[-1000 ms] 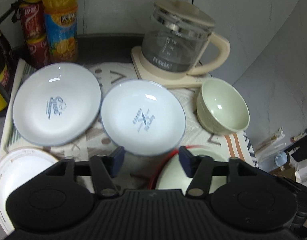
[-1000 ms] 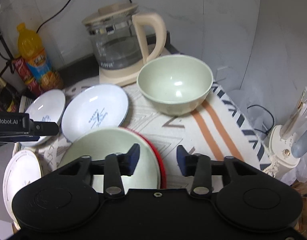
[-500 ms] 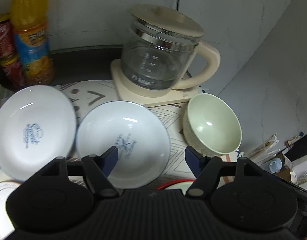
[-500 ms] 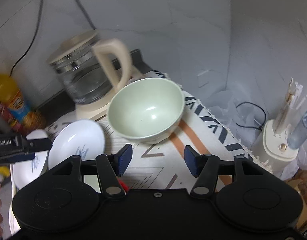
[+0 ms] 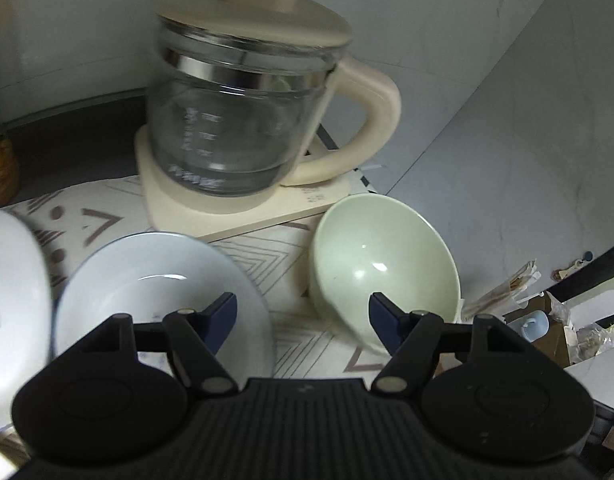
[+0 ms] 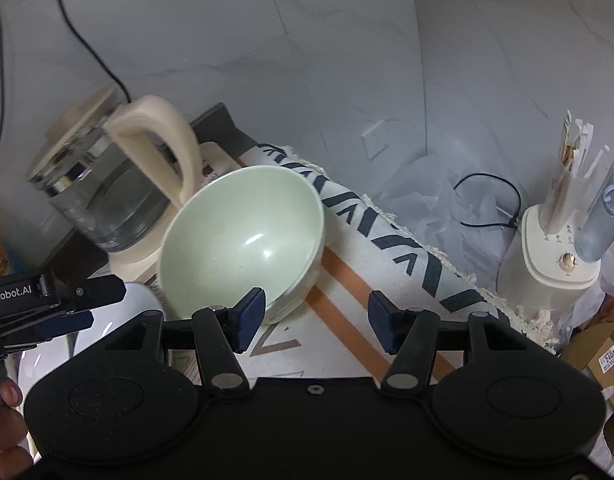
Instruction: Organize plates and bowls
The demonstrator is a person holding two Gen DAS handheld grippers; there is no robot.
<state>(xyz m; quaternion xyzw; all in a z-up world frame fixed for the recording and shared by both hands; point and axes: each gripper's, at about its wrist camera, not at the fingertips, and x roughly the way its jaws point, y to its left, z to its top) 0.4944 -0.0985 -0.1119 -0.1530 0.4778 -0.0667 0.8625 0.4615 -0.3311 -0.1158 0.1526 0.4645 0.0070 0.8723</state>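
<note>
Left gripper [image 5: 303, 320]: jaws spread wide, nothing between the blue pads; hovers over patterned cloth between white plate and green bowl; seen from the right wrist view at far left [image 6: 81, 306], black body with white lettering, a hand [image 6: 5, 412] behind it

Right gripper [image 6: 315, 320]: jaws apart, empty; left pad [image 6: 251, 314] in front of the green bowl's near wall, contact cannot be told; right pad over the orange stripe

Green bowl [image 6: 243, 240]: upright on the cloth, pale green, glossy, empty inside; just beside the kettle base; in the left wrist view [image 5: 383, 268] at right of the gripper, right pad overlapping its lower rim

White plate [image 5: 159, 292]: shallow, bluish rim, on the cloth left of the green bowl; left pad over its near edge; faint blue print partly hidden

Second white plate [image 5: 11, 312]: at far left edge, blurred, blue mark on it; just beside the first plate

Kettle [image 5: 243, 116]: glass body, cream lid and handle, on cream base [image 5: 235, 212]; behind both dishes; handle turned toward the green bowl

Cloth [image 6: 387, 248]: pale, dark chevrons, orange stripe, fringed edge hanging at right

Beyond the cloth: cream appliance [image 6: 547, 248] with a stick holder and a blue bottle [image 6: 603, 216]; black cable [image 6: 491, 200]; cardboard box [image 6: 599, 356]; grey marbled wall [image 6: 347, 60]
</note>
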